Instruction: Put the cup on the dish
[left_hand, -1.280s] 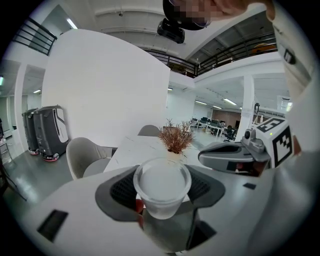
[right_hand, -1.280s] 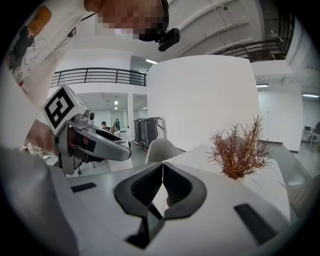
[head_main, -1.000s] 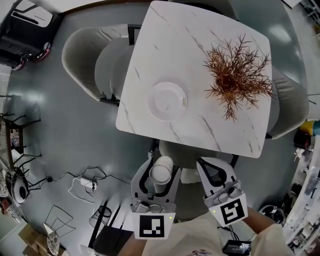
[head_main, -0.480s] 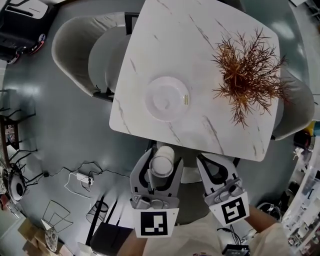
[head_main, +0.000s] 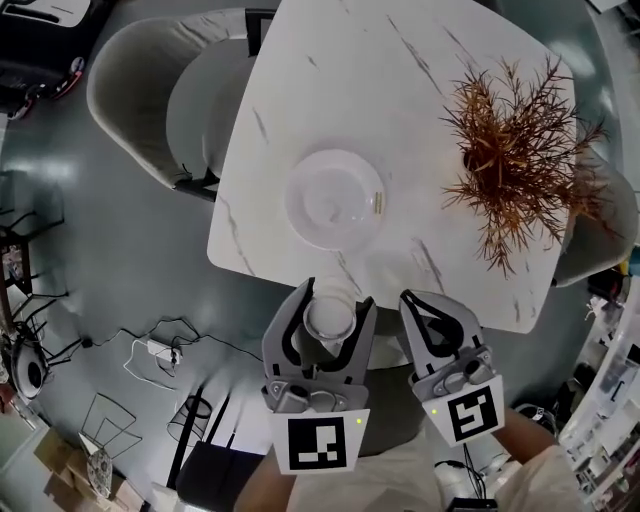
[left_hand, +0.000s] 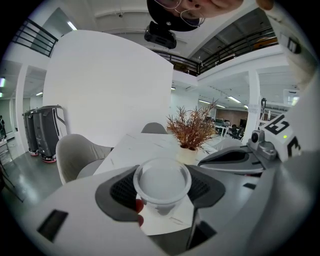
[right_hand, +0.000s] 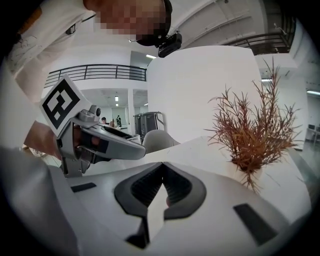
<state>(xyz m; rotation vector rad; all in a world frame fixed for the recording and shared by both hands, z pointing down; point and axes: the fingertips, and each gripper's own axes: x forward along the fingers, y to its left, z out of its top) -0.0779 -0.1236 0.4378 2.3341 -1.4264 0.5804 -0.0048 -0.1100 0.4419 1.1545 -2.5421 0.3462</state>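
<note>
— One cup (head_main: 330, 318), and had it gripped upright in the left tool (head_main: 336, 296), jaws pressed against its sides, mouth up. Hung just short of the near edge of the surface (head_main: 420, 90), not over it.

— And on the dish (head_main: 335, 198)?

— Not yet. Lay bare close to that same edge, straight ahead of the cup, with nothing on it. Judged the pick-up done, the carry and the set-down left to do.

— Anything in the right tool (head_main: 428, 300)?

— Nothing at all. Showed jaws brought together at the tips, empty, just beside the left one.

— Anything in the way?

— Hardly. Spotted only a dried plant (head_main: 515, 150), well apart from the dish at the far right of the surface. Looked like a short reach forward, a lowering onto the middle of the dish, then a release. Called for a level cup all the way, by that reckoning.
</note>
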